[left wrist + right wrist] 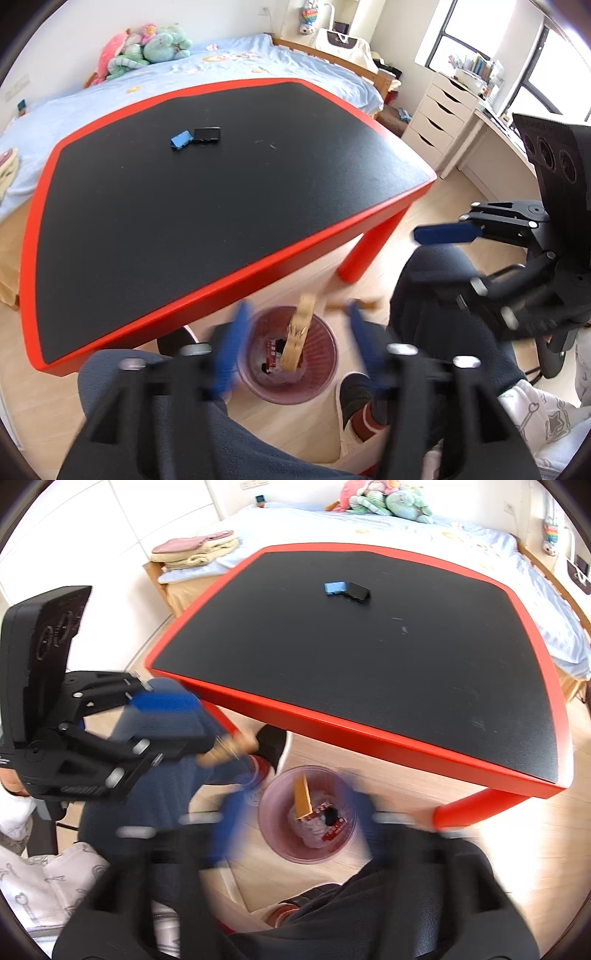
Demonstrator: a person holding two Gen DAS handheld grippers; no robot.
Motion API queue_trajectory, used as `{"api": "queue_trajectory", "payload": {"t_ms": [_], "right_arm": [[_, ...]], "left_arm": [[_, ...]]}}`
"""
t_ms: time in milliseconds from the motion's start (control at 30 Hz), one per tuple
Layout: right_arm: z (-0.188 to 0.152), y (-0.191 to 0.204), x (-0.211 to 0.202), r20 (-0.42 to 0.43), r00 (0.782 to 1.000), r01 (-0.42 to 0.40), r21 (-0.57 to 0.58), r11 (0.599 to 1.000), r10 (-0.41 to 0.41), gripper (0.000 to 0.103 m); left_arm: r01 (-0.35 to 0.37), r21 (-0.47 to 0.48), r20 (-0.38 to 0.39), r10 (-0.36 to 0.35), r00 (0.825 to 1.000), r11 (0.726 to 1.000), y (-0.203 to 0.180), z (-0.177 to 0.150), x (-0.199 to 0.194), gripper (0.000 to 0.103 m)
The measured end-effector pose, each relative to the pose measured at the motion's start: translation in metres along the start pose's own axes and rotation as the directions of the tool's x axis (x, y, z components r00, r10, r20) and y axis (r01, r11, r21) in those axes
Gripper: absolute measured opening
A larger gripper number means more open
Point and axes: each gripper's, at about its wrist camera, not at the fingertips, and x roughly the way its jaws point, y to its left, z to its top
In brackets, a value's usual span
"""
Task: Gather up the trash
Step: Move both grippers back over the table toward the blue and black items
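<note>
A pink see-through bin (327,363) (275,834) stands on the floor by the red table's front edge, with a red wrapper (272,353) (334,830) inside. My left gripper (295,345) (184,722) hangs open above the bin. A tan strip (300,338) is loose between its blurred blue fingers, touching neither. My right gripper (295,812) (443,264) is open too, with a tan strip (302,798) loose over the bin mouth. A blue scrap (180,139) (334,588) and a black scrap (207,134) (359,590) lie on the black tabletop (221,206) (369,657).
The person's knees in dark trousers (436,295) (166,786) and a shoe (352,391) flank the bin. A red table leg (364,254) (476,808) stands close by. A bed (110,99) lies beyond the table and white drawers (439,114) stand at the right.
</note>
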Motion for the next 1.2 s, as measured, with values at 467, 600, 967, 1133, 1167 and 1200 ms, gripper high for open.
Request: {"api": "queue_trajectory", "payload": {"t_ms": [467,600,967,1133,1167,1200], "right_arm": [[-0.004,-0.008,0.005,0.001,1.000,0.024,0.027,0.999,-0.024,0.095],[-0.003,-0.007,0.004,0.006,1.000,0.018,0.027,0.999,-0.019,0.096],[0.025,-0.018,0.002,0.039,0.999,-0.001,0.013,1.000,0.000,0.097],[0.056,-0.025,0.004,0.057,0.998,-0.004,-0.024,1.000,0.006,0.097],[0.064,-0.027,0.005,0.061,0.998,-0.002,-0.037,0.999,0.005,0.097],[0.069,-0.028,0.007,0.063,0.998,0.000,-0.045,0.999,0.003,0.097]], "left_arm": [[-0.080,-0.045,0.025,0.081,0.996,0.996,0.013,0.001,-0.007,0.095],[-0.079,-0.049,0.031,0.081,0.996,0.996,0.016,0.004,-0.009,0.095],[-0.084,-0.041,0.069,0.086,0.994,0.996,0.033,0.025,-0.010,0.095],[-0.105,-0.018,0.081,0.106,0.991,0.994,0.053,0.051,-0.006,0.095],[-0.105,-0.011,0.082,0.106,0.991,0.994,0.056,0.055,-0.005,0.095],[-0.106,-0.004,0.083,0.106,0.991,0.994,0.059,0.060,-0.004,0.095]]}}
